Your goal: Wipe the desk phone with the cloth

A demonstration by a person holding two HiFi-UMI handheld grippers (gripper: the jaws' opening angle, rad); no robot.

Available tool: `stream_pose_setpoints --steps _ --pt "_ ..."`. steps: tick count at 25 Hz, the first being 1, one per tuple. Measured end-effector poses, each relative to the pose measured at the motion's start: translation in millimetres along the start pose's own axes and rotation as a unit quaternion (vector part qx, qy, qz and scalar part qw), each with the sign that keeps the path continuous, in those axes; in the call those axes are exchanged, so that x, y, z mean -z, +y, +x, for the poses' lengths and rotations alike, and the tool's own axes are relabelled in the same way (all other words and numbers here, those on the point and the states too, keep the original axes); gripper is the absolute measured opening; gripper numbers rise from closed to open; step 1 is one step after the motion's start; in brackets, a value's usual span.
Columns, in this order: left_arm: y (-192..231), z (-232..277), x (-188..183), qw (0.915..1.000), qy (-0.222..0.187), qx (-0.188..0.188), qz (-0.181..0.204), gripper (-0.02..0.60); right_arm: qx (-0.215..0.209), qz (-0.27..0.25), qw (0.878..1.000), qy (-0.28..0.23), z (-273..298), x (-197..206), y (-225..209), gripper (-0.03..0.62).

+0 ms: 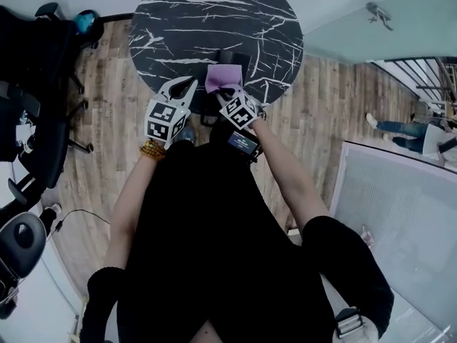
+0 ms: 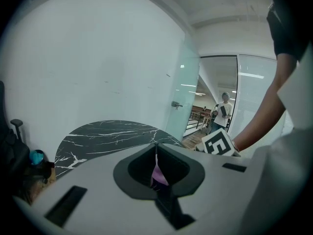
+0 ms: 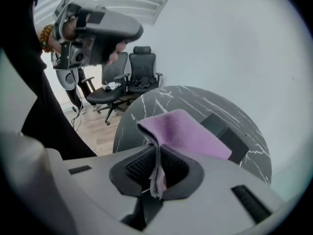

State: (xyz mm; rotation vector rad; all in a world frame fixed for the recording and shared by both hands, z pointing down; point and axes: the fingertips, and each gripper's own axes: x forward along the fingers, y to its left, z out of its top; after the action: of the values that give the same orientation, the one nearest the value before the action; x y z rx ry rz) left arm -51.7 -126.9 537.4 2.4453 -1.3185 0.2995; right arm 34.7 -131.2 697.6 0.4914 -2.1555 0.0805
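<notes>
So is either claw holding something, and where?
The right gripper pinches the purple cloth by its edge. Whether the left gripper's closed jaws hold anything is unclear.

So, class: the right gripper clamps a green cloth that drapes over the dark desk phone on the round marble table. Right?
Not quite: the cloth is purple, not green, as the right gripper view shows. The rest stands: the right gripper clamps it, and it drapes over the dark desk phone on the round marble table.
</notes>
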Motion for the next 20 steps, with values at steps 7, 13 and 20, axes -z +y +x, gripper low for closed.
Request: stream_pose_setpoints --steps 7,13,20 --pt "-2 2 -2 1.0 -0.002 0.003 -0.001 0.021 0.05 -0.064 0.995 -0.058 -37 -49 -57 0.051" --pt "4 -2 0 1.0 -0.001 -0.006 -0.006 0.021 0.132 -0.095 0.983 -0.085 -75 -87 -129 0.051" --pt "4 -2 2 1.0 0.003 -0.007 -0.007 0.021 0.232 -0.14 0.959 -0.08 -119 -110 -205 0.049"
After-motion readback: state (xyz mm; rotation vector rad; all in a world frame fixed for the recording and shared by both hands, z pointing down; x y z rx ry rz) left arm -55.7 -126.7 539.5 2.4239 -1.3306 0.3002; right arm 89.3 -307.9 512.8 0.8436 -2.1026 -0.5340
